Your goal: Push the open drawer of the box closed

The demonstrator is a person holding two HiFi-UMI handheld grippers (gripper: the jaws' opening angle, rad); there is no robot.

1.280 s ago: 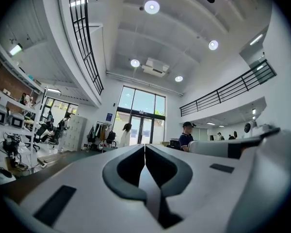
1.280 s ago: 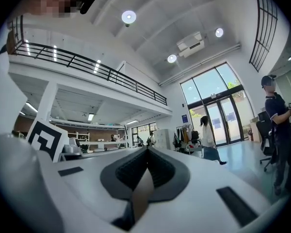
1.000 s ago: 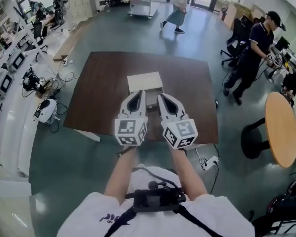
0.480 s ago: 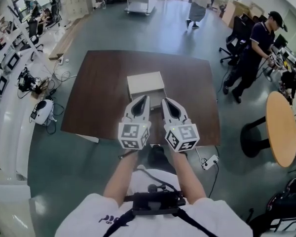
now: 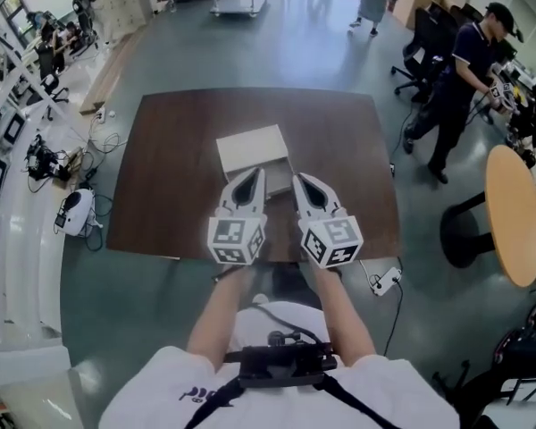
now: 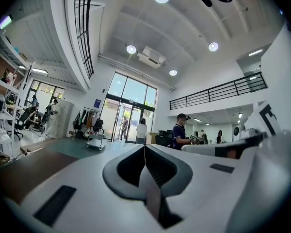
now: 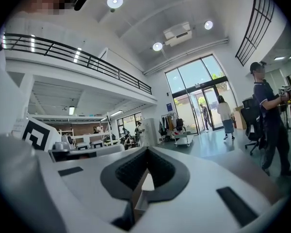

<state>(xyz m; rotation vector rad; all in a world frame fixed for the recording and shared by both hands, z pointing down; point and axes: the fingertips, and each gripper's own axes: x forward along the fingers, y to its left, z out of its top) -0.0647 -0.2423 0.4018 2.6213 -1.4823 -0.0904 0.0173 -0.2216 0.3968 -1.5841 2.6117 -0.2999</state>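
A white box (image 5: pixel 248 147) stands in the middle of the dark brown table (image 5: pixel 161 177). Its near side, where the drawer (image 5: pixel 275 184) shows, lies between and partly under my two grippers. The left gripper (image 5: pixel 257 172) and the right gripper (image 5: pixel 297 178) are held side by side with their tips at the box's near edge; whether they touch it I cannot tell. In the left gripper view the left gripper (image 6: pixel 145 152) is shut and holds nothing. In the right gripper view the right gripper (image 7: pixel 146 154) is likewise shut and holds nothing.
A person in dark clothes (image 5: pixel 456 79) stands beside office chairs at the right. A round wooden table (image 5: pixel 516 213) is further right. A power strip (image 5: pixel 384 286) lies on the floor by the table's near right corner. Cables and devices (image 5: pixel 49 159) line the left wall.
Both grippers stay shut, side by side at the box's near side. The head view has shifted a little, so the box sits slightly further left. A walker at the back has moved away.
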